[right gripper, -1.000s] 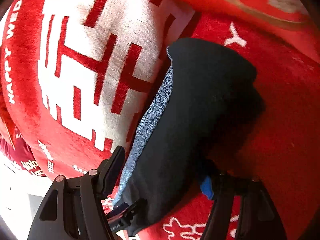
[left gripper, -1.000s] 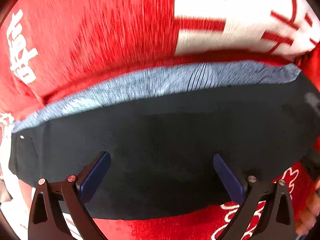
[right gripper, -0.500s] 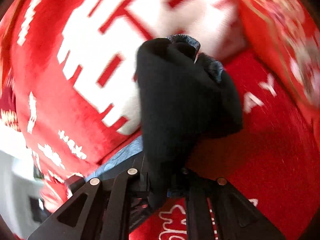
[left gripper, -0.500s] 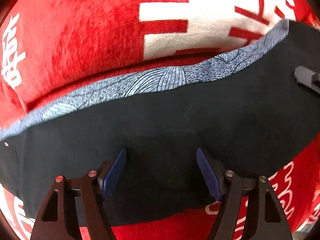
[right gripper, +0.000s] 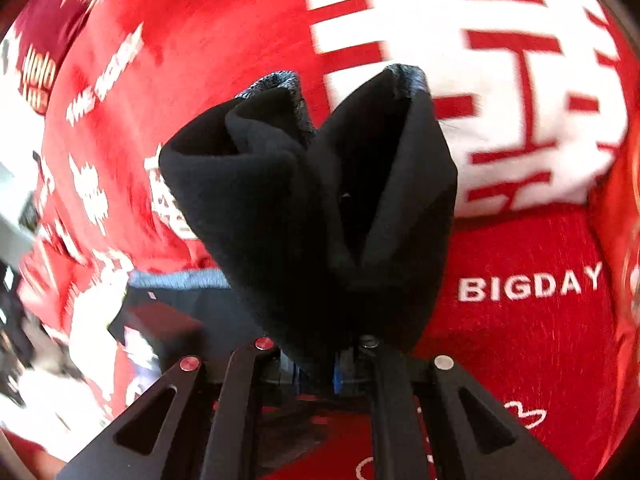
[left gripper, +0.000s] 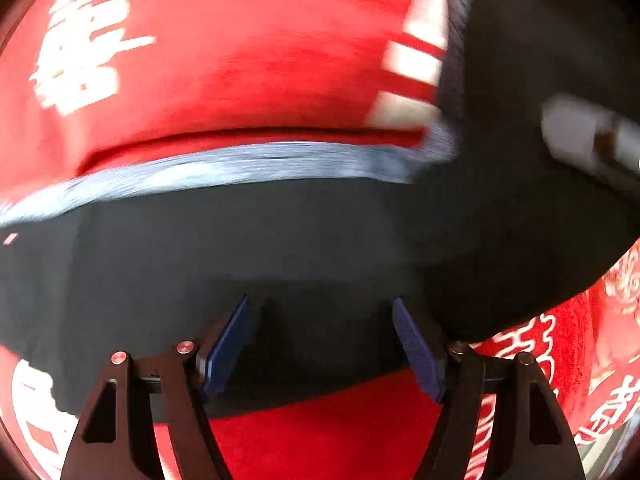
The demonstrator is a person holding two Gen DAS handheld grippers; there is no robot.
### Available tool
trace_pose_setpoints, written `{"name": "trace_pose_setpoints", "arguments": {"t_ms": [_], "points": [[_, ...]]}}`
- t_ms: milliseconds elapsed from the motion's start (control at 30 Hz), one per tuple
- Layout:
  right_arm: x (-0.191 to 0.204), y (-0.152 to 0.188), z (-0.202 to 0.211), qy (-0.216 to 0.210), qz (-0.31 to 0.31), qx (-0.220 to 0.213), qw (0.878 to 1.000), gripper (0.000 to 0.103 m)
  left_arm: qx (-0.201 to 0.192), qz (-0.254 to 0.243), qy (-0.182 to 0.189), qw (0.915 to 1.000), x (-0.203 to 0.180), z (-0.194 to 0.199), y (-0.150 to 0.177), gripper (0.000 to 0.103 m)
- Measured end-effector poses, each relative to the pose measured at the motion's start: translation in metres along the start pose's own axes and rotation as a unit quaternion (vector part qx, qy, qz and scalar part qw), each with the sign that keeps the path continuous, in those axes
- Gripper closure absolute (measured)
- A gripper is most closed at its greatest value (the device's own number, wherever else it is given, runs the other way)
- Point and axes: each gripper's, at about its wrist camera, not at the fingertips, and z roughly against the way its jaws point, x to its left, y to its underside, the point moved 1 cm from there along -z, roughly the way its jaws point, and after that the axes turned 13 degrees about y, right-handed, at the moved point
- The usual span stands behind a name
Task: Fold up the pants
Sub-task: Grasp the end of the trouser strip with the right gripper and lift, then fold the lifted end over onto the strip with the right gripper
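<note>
Black pants (left gripper: pixel 280 240) with a blue-grey patterned waistband (left gripper: pixel 240 164) lie across a red blanket (left gripper: pixel 240 60). My left gripper (left gripper: pixel 320 304) points down onto them near their front edge. Its blue pads (left gripper: pixel 224 352) stand well apart, with flat dark fabric between and under them. My right gripper (right gripper: pixel 320 364) is shut on one end of the pants (right gripper: pixel 300 208), which bunches up out of the jaws and hides the fingertips. That raised end fills the right side of the left wrist view. The rest of the pants (right gripper: pixel 192 312) lies lower left in the right wrist view.
The red blanket (right gripper: pixel 520 340) carries large white characters and the words BIGDAY. Its edge and pale, blurred surroundings (right gripper: pixel 16 216) show at the far left of the right wrist view. A blurred pale grey object (left gripper: pixel 584 140) sits against the raised fabric at the right.
My right gripper closed on the end of the pants, rolled and lifted it off the blanket. The left gripper's jaws narrowed and it slid sideways along the pants.
</note>
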Motion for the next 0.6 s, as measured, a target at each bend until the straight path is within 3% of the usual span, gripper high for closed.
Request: {"name": "trace_pose_setpoints", "arguments": {"t_ms": [67, 100, 167, 300, 333, 400, 433, 500, 600], "points": [[0.030, 0.003, -0.010, 0.021, 0.034, 0.008, 0.999, 0.091, -0.004, 0.021, -0.031, 0.9993, 0.041, 0.025, 0.006, 0.028], [0.054, 0.008, -0.020, 0.040, 0.062, 0.013, 0.997, 0.090, -0.003, 0.031, -0.046, 0.9984, 0.064, 0.035, 0.009, 0.021], [0.081, 0.021, -0.036, 0.064, 0.100, 0.024, 0.993, 0.088, -0.005, 0.047, -0.067, 0.9966, 0.098, 0.049, 0.013, 0.019], [0.141, 0.060, -0.094, 0.123, 0.176, 0.068, 0.974, 0.079, -0.003, 0.067, -0.099, 0.9928, 0.159, 0.068, 0.022, 0.019], [0.149, 0.067, -0.102, 0.142, 0.191, 0.070, 0.969, 0.077, -0.003, 0.070, -0.102, 0.9923, 0.170, 0.070, 0.024, 0.019], [0.169, 0.073, -0.106, 0.186, 0.227, 0.033, 0.955, 0.074, 0.000, 0.077, -0.105, 0.9916, 0.188, 0.072, 0.028, 0.019], [0.178, 0.075, -0.104, 0.193, 0.243, 0.027, 0.950, 0.066, 0.002, 0.079, -0.103, 0.9916, 0.195, 0.072, 0.029, 0.019], [0.187, 0.076, -0.095, 0.177, 0.250, 0.023, 0.952, 0.057, 0.002, 0.083, -0.096, 0.9919, 0.206, 0.070, 0.028, 0.019], [0.191, 0.078, -0.070, 0.146, 0.253, 0.007, 0.956, 0.056, -0.002, 0.096, -0.080, 0.9922, 0.212, 0.076, 0.026, 0.019]]}}
